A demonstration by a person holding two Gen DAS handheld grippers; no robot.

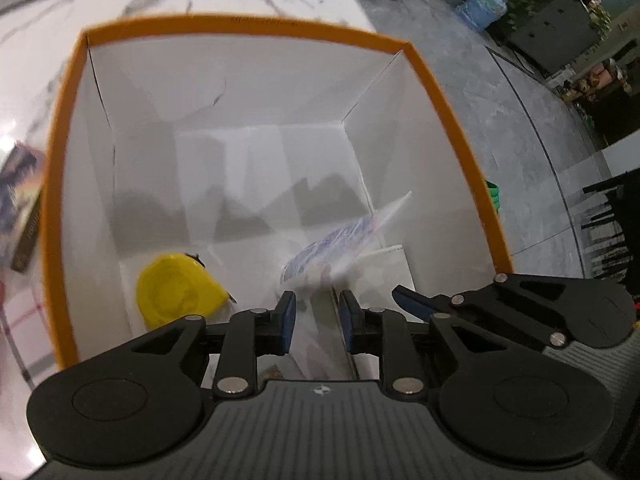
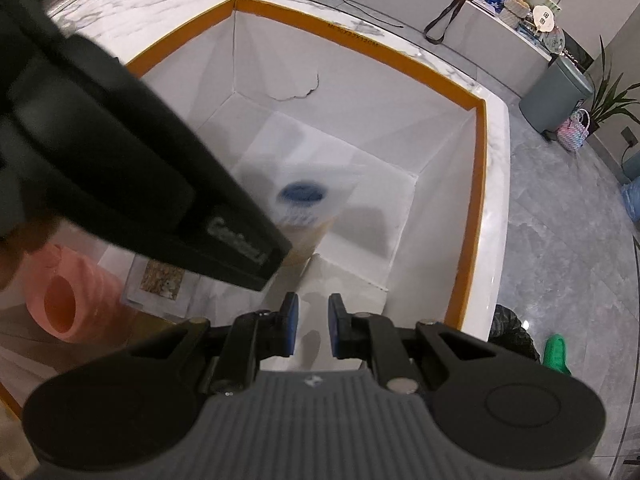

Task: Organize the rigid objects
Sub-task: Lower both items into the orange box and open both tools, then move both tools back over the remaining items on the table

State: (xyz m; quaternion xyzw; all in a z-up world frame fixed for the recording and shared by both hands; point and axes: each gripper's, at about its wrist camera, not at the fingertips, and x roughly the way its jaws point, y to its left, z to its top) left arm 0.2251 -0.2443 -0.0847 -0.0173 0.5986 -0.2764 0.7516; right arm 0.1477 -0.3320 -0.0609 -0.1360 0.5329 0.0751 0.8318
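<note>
Sitting on the marble counter (image 1: 240,0) is an open white box (image 1: 64,184) with an orange rim, and both claws hang over its near side, pointing steeply down into it. Left of the box, outside its wall, lies a book (image 1: 22,208) with a dark spine. Inside, at the near left of the floor, a yellow tape measure (image 1: 176,292) lies flat by the left wall. To its right, a blue-and-white item (image 1: 340,244) is smeared by blur just ahead of the left gripper (image 1: 318,314), tilted and apart from the blue pads; what it is cannot be told. Right of it, a white partition (image 1: 384,256) stands against the box's right wall.

The left gripper's jaws are drawn in to a narrow gap, with nothing pinched between them. Its black body crosses the right wrist view diagonally from the upper left.

In the right wrist view, a pink ribbed roll (image 2: 64,304) lies on its side at the far left, and just beside it is a clear packet (image 2: 160,280) with golden-brown contents. The right gripper (image 2: 313,320) hovers at the box's near edge, its jaws also narrow. White board shows through the gap, but whether the pads press on it cannot be told.
</note>
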